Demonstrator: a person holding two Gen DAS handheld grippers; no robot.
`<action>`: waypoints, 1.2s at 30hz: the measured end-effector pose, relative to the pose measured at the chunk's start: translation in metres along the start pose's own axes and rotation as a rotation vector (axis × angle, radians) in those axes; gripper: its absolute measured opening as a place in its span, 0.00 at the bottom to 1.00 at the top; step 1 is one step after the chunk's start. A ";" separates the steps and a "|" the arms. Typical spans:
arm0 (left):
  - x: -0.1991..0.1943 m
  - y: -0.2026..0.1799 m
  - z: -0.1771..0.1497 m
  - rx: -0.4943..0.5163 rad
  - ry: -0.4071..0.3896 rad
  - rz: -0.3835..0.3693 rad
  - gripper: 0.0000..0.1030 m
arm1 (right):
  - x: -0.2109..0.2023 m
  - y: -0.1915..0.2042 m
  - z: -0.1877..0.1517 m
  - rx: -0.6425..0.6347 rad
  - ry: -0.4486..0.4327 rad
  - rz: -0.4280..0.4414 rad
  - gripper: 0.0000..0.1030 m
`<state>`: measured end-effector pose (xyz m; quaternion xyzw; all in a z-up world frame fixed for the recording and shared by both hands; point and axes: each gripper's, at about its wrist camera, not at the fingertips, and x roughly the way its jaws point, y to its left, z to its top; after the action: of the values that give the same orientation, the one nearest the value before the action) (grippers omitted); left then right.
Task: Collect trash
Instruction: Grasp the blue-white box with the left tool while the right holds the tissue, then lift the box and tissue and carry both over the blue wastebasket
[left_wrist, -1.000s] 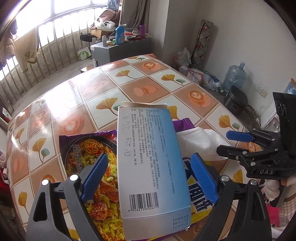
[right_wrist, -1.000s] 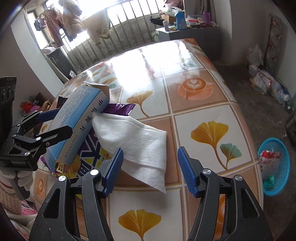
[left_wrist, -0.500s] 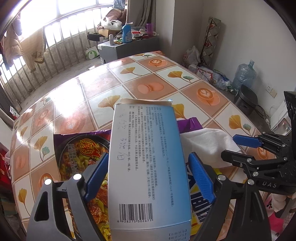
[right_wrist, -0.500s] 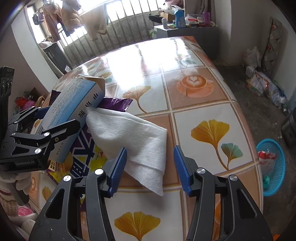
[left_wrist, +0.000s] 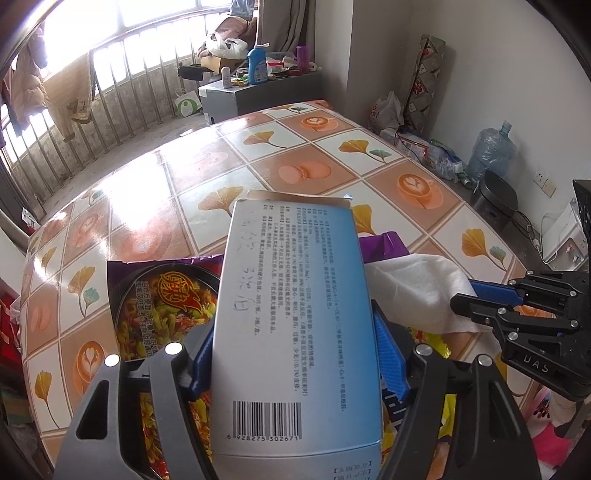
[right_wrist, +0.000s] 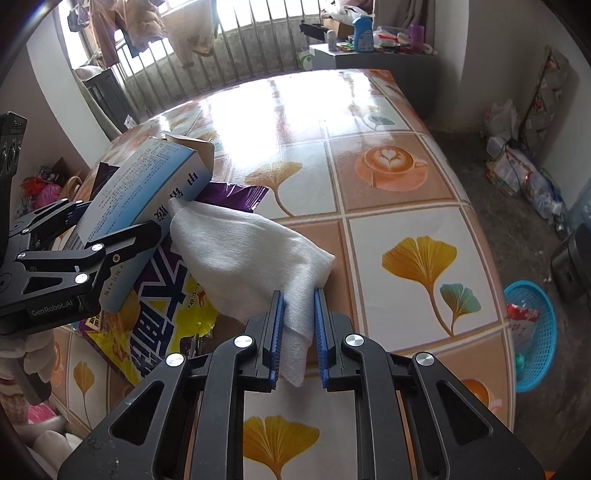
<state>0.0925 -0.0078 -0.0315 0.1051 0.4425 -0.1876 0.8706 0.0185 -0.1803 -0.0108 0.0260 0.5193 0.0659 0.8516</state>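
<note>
The right gripper (right_wrist: 298, 332) has just closed on the tissue (right_wrist: 251, 254). The left gripper (left_wrist: 295, 354) has been closing on the medicine box (left_wrist: 295, 314) (long axis along the fingers), pads touching its sides.

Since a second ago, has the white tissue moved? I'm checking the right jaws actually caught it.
Yes. The white tissue has bunched up off the table as the right gripper jaws have just been closing on its corner.

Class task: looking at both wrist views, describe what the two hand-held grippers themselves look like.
Both match: black linkage arms with silver rivets and blue ribbed pads. The left hand-held gripper shows "GenRobot.AI" on its body in the right view; the right hand-held gripper shows "DAS" in the left view. No cables or sleeves visible.
</note>
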 end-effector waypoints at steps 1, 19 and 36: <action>0.000 0.000 0.000 0.001 -0.001 0.001 0.67 | 0.000 -0.001 0.000 0.010 0.000 0.005 0.10; 0.000 -0.001 -0.001 0.007 -0.003 0.006 0.67 | -0.003 -0.030 0.003 0.144 -0.025 0.038 0.04; 0.007 -0.001 0.000 0.028 -0.004 0.037 0.67 | -0.001 -0.034 -0.001 0.163 -0.018 0.059 0.04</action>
<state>0.0959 -0.0104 -0.0370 0.1249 0.4360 -0.1778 0.8733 0.0203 -0.2139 -0.0137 0.1111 0.5144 0.0484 0.8490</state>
